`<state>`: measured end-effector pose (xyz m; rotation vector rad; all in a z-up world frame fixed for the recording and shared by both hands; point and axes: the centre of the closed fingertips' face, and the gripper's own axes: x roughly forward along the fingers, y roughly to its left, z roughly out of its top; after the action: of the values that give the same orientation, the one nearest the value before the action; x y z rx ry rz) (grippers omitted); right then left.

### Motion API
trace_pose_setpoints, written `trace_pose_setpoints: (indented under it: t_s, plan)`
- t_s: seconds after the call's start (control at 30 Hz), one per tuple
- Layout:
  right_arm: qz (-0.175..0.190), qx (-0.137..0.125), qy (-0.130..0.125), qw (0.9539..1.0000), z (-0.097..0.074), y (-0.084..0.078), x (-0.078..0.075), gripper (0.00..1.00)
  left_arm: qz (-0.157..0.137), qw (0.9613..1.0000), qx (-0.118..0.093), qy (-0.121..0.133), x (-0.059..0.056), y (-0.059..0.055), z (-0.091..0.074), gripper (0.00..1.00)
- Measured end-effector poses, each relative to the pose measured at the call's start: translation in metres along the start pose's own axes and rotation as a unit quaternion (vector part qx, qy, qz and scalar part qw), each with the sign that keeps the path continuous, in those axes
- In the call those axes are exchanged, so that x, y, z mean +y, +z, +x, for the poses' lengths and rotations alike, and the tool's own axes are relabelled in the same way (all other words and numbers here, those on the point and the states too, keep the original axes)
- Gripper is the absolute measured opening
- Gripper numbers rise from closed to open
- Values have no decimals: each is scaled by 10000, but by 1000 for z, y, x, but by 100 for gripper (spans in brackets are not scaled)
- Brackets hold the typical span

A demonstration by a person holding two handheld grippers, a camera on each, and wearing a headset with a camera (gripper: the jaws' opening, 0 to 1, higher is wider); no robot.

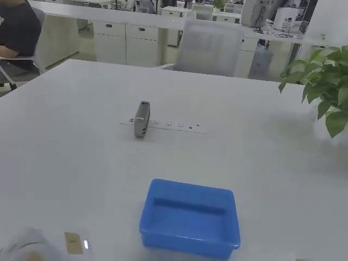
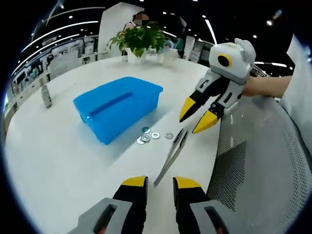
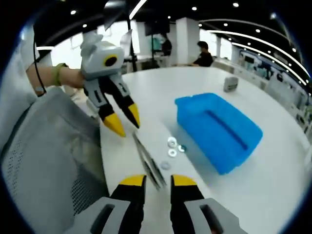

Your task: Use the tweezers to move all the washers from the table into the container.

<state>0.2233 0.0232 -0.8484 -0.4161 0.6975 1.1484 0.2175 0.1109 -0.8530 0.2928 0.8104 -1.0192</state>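
On the left, the left gripper [image 2: 160, 187] was pointed along the table [image 1: 65, 141] with its jaws apart and nothing between them. The tweezers [image 2: 171, 155] lay flat on the table just ahead of it, close to the near edge and held by neither gripper. A few washers [image 2: 155, 135] were scattered just beside the tweezers' far end, on the near side of the blue container [image 2: 117, 103] and outside it. On the right, the right gripper [image 2: 197, 121] was poised over the tweezers, its jaws likewise apart and empty.

The thin, flat tweezers were judged likely to skid on the smooth top when pinched. The washers could be scattered by such a nudge, or the tweezers sent over the near edge. If the tweezers were clamped at a poor spot, they might not be squeezable afterwards.
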Motion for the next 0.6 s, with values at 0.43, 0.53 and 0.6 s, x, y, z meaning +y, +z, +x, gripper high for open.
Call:
trace_pose_setpoints:
  t_s: [0.43,0.53,0.6]
  plan:
    - [-127,-188,112,9997,7,3,9,27,909,9949,226,-373,-8,-5,8,0]
    - [-207,-146,66,9997,9,3,7,28,1085,9927,220,-475,-13,-3,5,0]
    - [-203,-142,83,9997,9,2,8,28,1166,9916,193,-523,-15,0,3,0]
